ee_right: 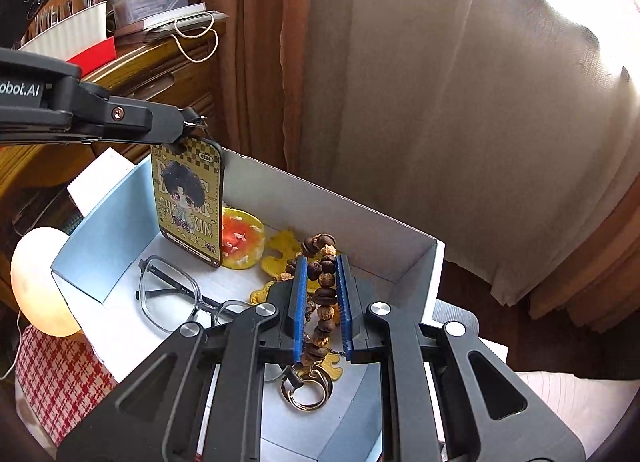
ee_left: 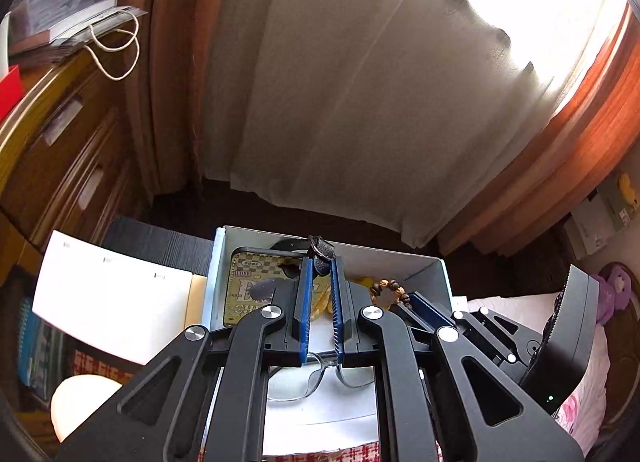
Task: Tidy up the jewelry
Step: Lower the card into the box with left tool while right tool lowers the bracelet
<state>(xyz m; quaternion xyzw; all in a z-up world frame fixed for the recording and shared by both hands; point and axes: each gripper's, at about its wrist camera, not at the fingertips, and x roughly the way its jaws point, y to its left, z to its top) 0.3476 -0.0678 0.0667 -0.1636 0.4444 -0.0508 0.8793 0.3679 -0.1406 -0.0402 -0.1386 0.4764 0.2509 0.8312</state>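
The wooden bead bracelet (ee_right: 320, 294) hangs between the blue pads of the right gripper (ee_right: 322, 290), which is clenched on it above the open white box (ee_right: 360, 221); the lowest beads dangle over the box floor near a metal key ring (ee_right: 306, 392). The left gripper (ee_left: 321, 294) is clenched on the black strap (ee_left: 320, 256) of a gold illustrated card tag (ee_right: 188, 197), so that the tag hangs upright inside the box, at its left wall; whether its lower edge touches the floor cannot be told. Just beside the tag, on the box floor, lie a round yellow and red charm (ee_right: 242, 240) and flat yellow pieces (ee_right: 284, 252). A pair of clear-framed glasses (ee_right: 172, 298) lies on the floor in the near left part of the box. The box stands on a red and white checked cloth (ee_right: 56, 374). A pale round lamp (ee_right: 36, 282) sits against the box's left outer side. A cream curtain (ee_right: 440, 121) hangs behind.
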